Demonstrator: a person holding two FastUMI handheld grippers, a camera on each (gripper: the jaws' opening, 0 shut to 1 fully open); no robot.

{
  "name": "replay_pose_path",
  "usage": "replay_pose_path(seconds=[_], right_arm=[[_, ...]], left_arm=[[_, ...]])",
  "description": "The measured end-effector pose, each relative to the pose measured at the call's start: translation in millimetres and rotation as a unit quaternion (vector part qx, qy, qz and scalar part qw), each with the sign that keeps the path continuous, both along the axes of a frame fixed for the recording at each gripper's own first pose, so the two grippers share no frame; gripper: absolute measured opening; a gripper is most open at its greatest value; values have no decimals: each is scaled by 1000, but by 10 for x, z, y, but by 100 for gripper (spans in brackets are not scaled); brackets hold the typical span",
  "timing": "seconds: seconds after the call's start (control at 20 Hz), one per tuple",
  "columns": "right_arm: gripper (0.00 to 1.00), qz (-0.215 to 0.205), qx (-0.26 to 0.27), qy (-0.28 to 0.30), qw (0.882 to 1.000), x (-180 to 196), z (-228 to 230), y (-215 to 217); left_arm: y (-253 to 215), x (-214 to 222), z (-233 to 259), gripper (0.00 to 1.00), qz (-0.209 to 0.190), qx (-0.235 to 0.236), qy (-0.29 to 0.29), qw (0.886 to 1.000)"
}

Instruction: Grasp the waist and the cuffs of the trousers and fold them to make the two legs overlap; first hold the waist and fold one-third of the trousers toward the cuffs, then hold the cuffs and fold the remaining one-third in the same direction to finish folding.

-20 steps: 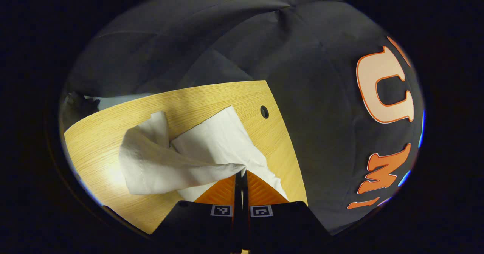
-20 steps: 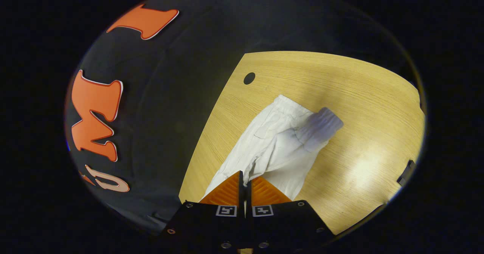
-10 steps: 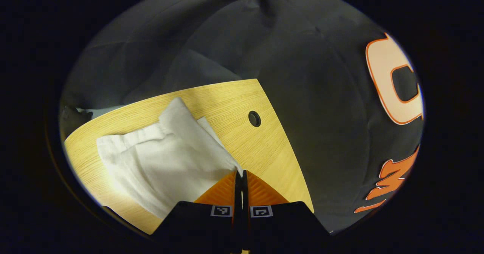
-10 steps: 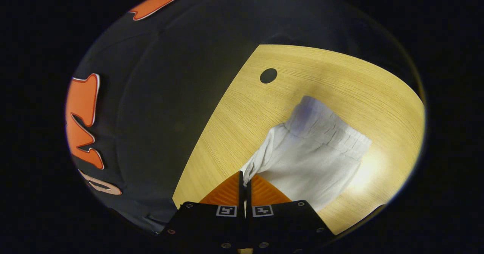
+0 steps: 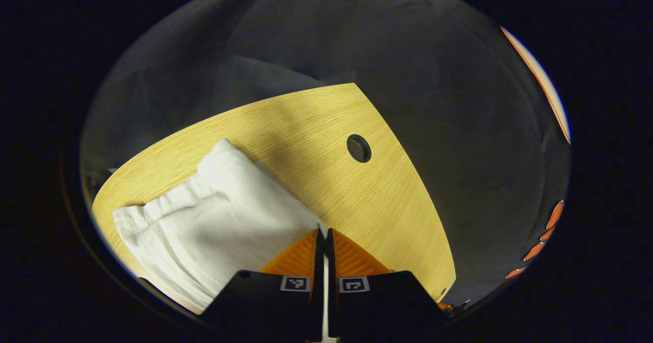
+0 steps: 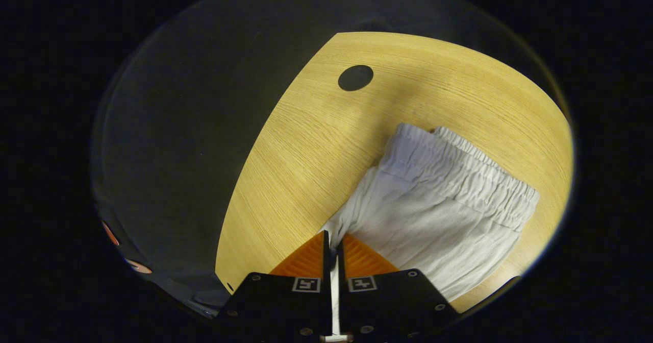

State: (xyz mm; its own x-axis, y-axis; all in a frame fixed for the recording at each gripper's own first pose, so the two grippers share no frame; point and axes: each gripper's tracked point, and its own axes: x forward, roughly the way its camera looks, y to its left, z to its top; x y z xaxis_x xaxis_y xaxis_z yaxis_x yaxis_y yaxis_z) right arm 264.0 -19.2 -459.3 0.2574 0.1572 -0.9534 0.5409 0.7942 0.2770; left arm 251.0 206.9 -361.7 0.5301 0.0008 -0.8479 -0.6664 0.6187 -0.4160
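1. Closest in, the left gripper has its two fingers pressed together on a pinch of the white, crinkled cotton trousers, right at the near corner of the cloth in the left gripper view.
2. Same story on the other side: the right gripper is clamped on a corner of the trousers, the fabric gathering to a point just where the fingers meet.
3. Handling call: this cloth looks light, soft and floppy, with no stiffness at all. It drapes and bunches wherever it is pinched, so I'd judge it wants two corner holds and a low, even carry, or the layers will slide apart.
4. Best places to take hold, by my reading: the outer corners of an edge, as both grippers do here, and the thick hem rather than thin mid-panel cloth.
5. A little farther out, the trousers lie as a compact bundle on the pale wooden table, layers stacked, resting flat.
6. Beyond that, the elasticated, ruched waistband runs across the far edge of the bundle in the right gripper view, lying on top.
7. Farther still, a round dark cable hole sits in the bare tabletop, well apart from the cloth.
8. Containers? None to report on this table.
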Motion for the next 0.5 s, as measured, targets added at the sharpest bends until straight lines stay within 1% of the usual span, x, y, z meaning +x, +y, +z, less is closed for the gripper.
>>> replay_pose_path(seconds=[0.05, 0.1, 0.15, 0.3, 0.35, 0.4, 0.45, 0.5], right_arm=[[11, 2, -3, 0, 1000, 12, -13, -17], [16, 6, -4, -1, 1000, 16, -8, -25], [36, 12, -7, -6, 1000, 50, 34, -52], [81, 38, -24, -19, 999, 129, 151, 22], [90, 52, -37, -24, 998, 132, 232, 17], [98, 69, -54, -30, 996, 127, 326, -7], [98, 86, -72, -36, 993, 126, 428, -40], [98, 103, -88, -44, 990, 103, 529, -45]], left_arm=[[36, 19, 25, 8, -8, 11, 2, 1000], [55, 58, -19, 23, -17, 28, 7, 999], [79, 114, 0, 23, -27, 46, 7, 999], [140, 186, 229, 81, -60, 105, -3, 993], [157, 196, 292, 100, -70, 126, -6, 990], [166, 196, 333, 100, -82, 148, -10, 986], [173, 199, 398, 98, -99, 170, -16, 980], [174, 186, 487, 100, -118, 196, -20, 973]])
